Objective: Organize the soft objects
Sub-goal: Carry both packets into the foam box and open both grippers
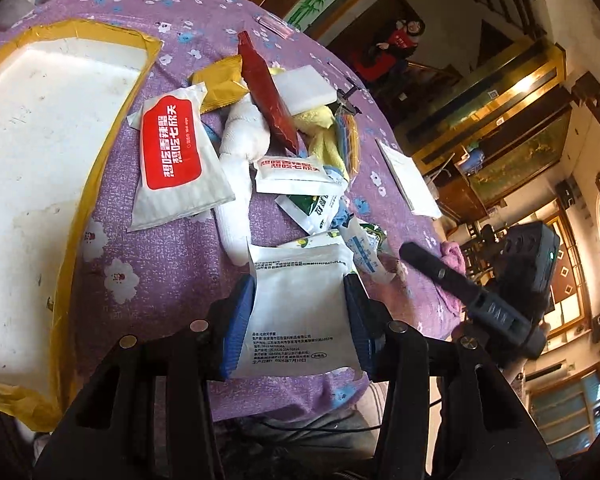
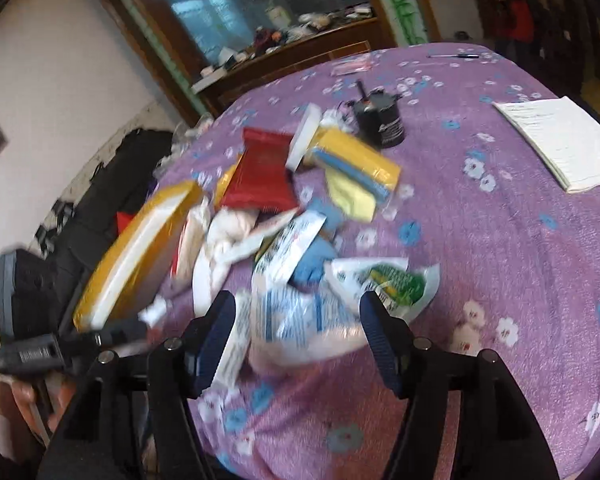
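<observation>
Packet, white with small print, sits clamped between my left gripper's blue pads, its long axis running away from me toward the pile of soft things on the purple cloth. Left of the pile, the tray holds nothing. My right gripper hangs spread apart over a blurred plastic bag.

The left gripper clamps a white packet between its blue pads. Beyond it lies a heap of packets on the purple cloth, beside a white tray.
</observation>
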Demonstrator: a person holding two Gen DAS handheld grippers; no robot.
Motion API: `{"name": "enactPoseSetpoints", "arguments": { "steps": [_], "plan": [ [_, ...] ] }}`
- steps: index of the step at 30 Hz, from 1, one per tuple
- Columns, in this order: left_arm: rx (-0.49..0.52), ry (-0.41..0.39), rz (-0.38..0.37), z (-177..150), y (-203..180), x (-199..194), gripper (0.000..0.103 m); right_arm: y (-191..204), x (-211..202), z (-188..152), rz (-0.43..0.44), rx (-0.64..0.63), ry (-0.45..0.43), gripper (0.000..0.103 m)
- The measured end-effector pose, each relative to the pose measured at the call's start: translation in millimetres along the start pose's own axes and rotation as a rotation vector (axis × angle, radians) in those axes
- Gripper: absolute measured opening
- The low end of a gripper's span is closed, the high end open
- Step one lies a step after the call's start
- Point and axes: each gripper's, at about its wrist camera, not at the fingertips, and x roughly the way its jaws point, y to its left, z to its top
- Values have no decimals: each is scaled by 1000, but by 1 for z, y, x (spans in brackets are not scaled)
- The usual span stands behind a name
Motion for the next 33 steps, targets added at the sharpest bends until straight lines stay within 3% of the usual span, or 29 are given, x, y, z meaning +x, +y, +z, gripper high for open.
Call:
{"name": "enactPoseSetpoints", "arguments": {
  "steps": [2,6,9,12,14,16,20,22,24,25,29,33],
  "plan": [
    [-3,8,-6,2,-1,0,45,2,2,-3,-40,-19,-2,65],
    [21,-4,3,3,-8,0,45,-16,3,6,-32,65,-22,65],
    [35,3,10,6,-13,3,45,-29,15,13,-139,119,-23,65],
    [45,4,12,6,-17,4,45,-29,33,19,-262,31,-17,65],
    [50,6,11,5,-19,4,45,-36,51,20,-263,29,48,65],
    [61,-2,27,5,-20,1,45,-38,51,14,-251,29,31,66],
    [38,2,25,8,-18,0,45,-30,41,8,-289,1,19,54],
    [45,-1,26,7,-21,-1,45,-23,37,9,-290,-20,28,36],
    [61,-14,27,7,-25,-5,45,-18,40,10,-332,-58,35,31],
    [63,-19,27,7,-25,-5,45,-17,42,9,-342,-64,31,23],
    [53,-28,23,8,-24,-9,45,-22,37,8,-310,-11,0,11],
    [31,-61,20,16,-21,-20,45,-11,7,22,-240,3,-102,10]
  ]
}}
